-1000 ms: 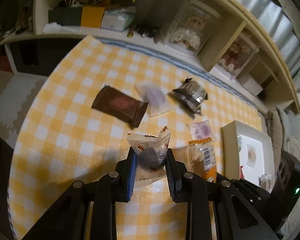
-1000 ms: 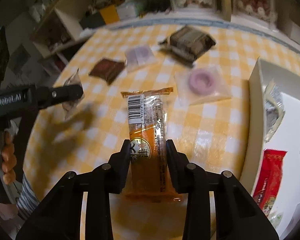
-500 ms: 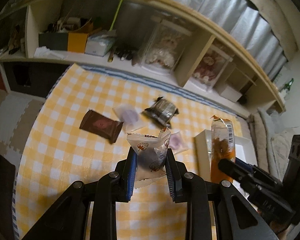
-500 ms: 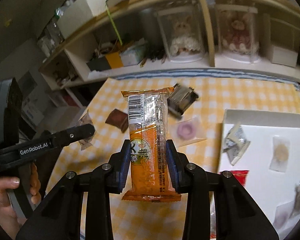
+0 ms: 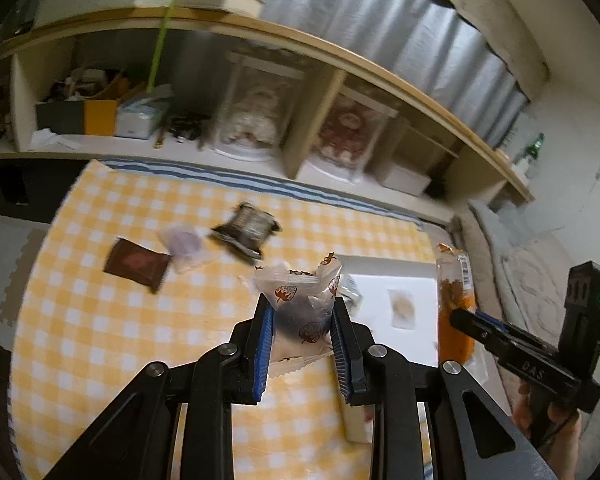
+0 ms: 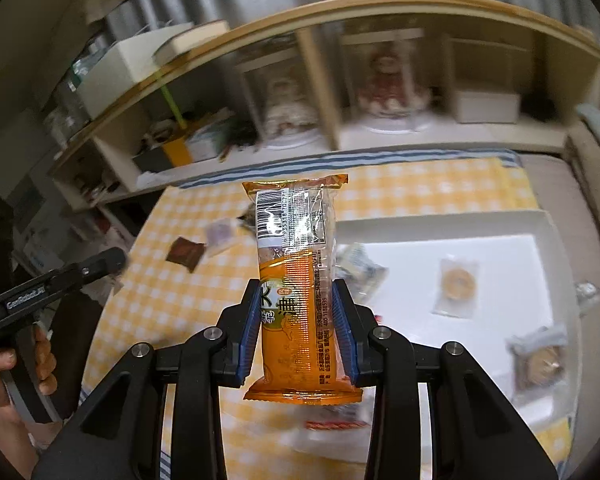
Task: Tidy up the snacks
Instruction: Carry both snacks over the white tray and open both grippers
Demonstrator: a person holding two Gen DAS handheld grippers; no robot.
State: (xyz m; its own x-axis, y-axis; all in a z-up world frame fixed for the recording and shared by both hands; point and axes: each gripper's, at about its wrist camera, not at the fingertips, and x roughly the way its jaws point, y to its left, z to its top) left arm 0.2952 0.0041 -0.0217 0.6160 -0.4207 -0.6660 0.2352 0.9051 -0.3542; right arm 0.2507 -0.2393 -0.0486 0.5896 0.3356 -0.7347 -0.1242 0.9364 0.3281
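The orange packet (image 6: 296,292) stands upright, pinched at its lower half between the right gripper (image 6: 298,320) pads, held in the air over the near edge of the white tray (image 6: 540,224). The left gripper (image 5: 300,328), tilted downward above the checked cloth (image 5: 100,340), clamps a clear strawberry-print packet (image 5: 300,300). A hand (image 6: 4,364) grasps its handle. Three snacks lie on the cloth: a brown packet (image 5: 136,265), a purple one (image 5: 182,242) and a dark one (image 5: 246,230).

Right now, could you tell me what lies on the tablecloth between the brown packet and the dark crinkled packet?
A clear packet with a purple sweet lies between the brown packet and dark packet, seen in the left wrist view.
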